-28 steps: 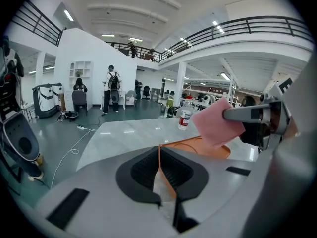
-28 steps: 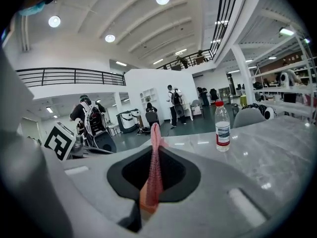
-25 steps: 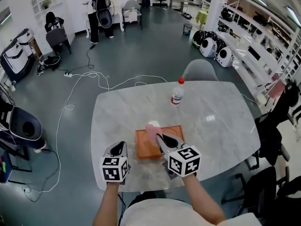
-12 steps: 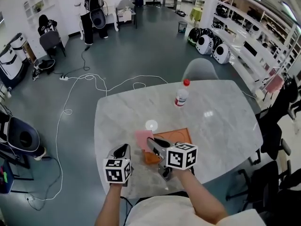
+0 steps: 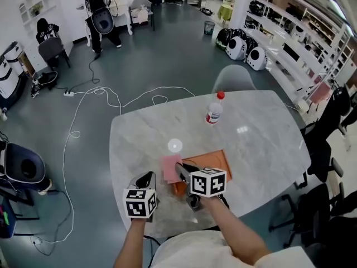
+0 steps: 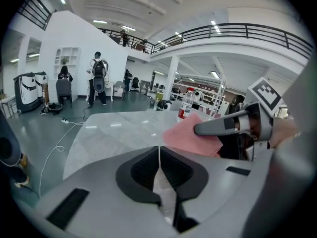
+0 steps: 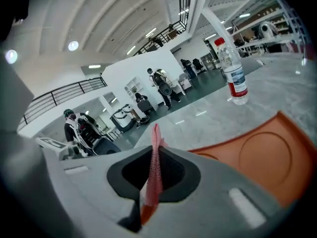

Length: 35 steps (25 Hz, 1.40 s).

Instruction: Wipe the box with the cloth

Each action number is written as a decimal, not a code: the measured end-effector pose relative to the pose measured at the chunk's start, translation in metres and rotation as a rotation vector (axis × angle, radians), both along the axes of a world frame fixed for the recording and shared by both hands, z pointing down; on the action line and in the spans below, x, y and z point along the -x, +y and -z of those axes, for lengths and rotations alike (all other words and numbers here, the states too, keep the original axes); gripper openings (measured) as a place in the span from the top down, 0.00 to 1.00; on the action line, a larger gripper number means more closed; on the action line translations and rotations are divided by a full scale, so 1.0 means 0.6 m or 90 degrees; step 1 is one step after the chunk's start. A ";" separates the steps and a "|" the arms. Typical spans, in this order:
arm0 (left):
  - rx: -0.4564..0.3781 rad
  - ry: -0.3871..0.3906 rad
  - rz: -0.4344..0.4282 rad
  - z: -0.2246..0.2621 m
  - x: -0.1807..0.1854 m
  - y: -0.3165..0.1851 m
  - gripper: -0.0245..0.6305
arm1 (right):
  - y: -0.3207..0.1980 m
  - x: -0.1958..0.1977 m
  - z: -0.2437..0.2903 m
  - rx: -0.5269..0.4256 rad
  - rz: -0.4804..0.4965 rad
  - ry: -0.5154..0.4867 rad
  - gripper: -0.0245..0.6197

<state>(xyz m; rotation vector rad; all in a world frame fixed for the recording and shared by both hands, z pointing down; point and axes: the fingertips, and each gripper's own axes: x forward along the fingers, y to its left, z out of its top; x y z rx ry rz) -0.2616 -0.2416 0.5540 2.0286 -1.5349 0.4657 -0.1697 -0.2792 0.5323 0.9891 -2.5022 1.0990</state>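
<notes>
A flat orange box (image 5: pixel 215 162) with a round recess in its top (image 7: pixel 262 155) lies near the front edge of the marble table (image 5: pixel 256 144). My right gripper (image 5: pixel 179 170) is shut on a pink cloth (image 5: pixel 169 168), which hangs over the box's left edge. In the right gripper view the cloth (image 7: pixel 154 167) stands pinched edge-on between the jaws of the right gripper (image 7: pixel 155 150). My left gripper (image 5: pixel 146 178) hovers left of the box, shut with nothing in it (image 6: pixel 159 155). From the left gripper view the cloth (image 6: pixel 190 135) shows under the right gripper (image 6: pixel 223 126).
A water bottle (image 5: pixel 212 110) with a red cap stands on the far middle of the table, also seen as the bottle (image 7: pixel 233 78). A grey chair (image 5: pixel 234 78) sits behind the table, dark chairs (image 5: pixel 323 155) to its right. Cables (image 5: pixel 111 102) trail over the floor.
My right gripper has dragged the pink cloth leftward from the top of the box to its left edge. The left gripper stayed in place beside the box.
</notes>
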 end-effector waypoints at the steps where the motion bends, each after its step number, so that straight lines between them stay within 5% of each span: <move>1: 0.001 0.001 -0.004 -0.002 -0.002 -0.001 0.94 | -0.003 -0.003 -0.008 -0.006 -0.003 0.026 0.94; 12: 0.011 0.006 -0.010 -0.015 -0.005 0.000 0.94 | -0.011 -0.008 -0.044 -0.049 0.018 0.175 0.94; 35: 0.018 0.012 -0.055 -0.027 -0.056 -0.009 0.94 | -0.045 -0.126 -0.050 -0.038 -0.059 0.216 0.93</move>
